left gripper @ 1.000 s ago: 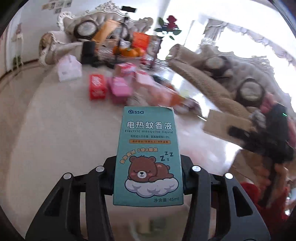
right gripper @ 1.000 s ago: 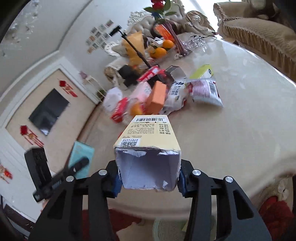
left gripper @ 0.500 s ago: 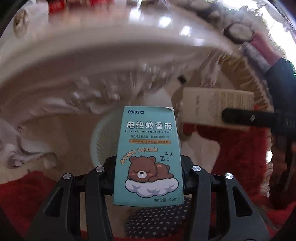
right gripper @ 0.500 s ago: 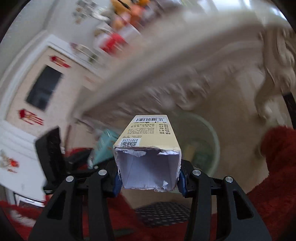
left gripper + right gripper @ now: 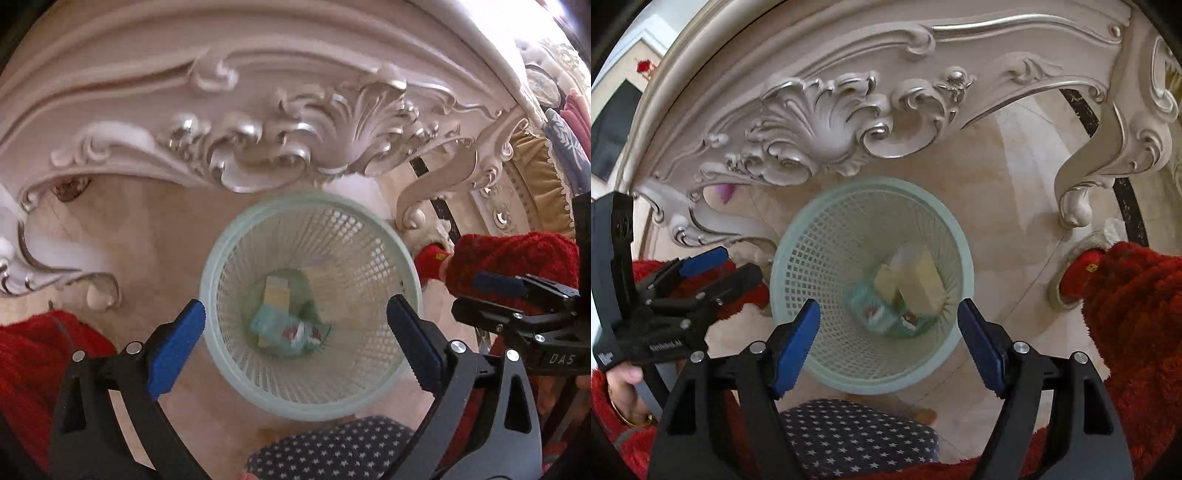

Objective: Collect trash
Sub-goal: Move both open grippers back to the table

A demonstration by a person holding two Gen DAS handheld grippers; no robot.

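A pale green mesh wastebasket (image 5: pixel 221 295) (image 5: pixel 798 258) stands on the floor under the carved table edge. Inside lie the teal mosquito-liquid box (image 5: pixel 273 325) (image 5: pixel 871 310) and the cream carton (image 5: pixel 277 291) (image 5: pixel 923 284), blurred among other scraps. My left gripper (image 5: pixel 295 328) hangs above the basket, its jaws opening wide with nothing between them. My right gripper (image 5: pixel 888 332) is also above the basket, its jaws opening and empty. Each gripper shows in the other's view, the right gripper (image 5: pixel 517 295) at the right and the left gripper (image 5: pixel 694 273) at the left.
The ornate cream table apron (image 5: pixel 258 140) (image 5: pixel 820 125) and its curled legs (image 5: pixel 424 199) (image 5: pixel 1075 199) overhang the basket. Red fuzzy sleeves or trousers (image 5: pixel 33 354) (image 5: pixel 1137 302) flank it. A star-patterned dark slipper (image 5: pixel 332 454) (image 5: pixel 849 439) lies at the near side.
Both grippers swung down from the tabletop to over the basket. Each opened and let go: the teal box and the cream carton now lie in the basket.
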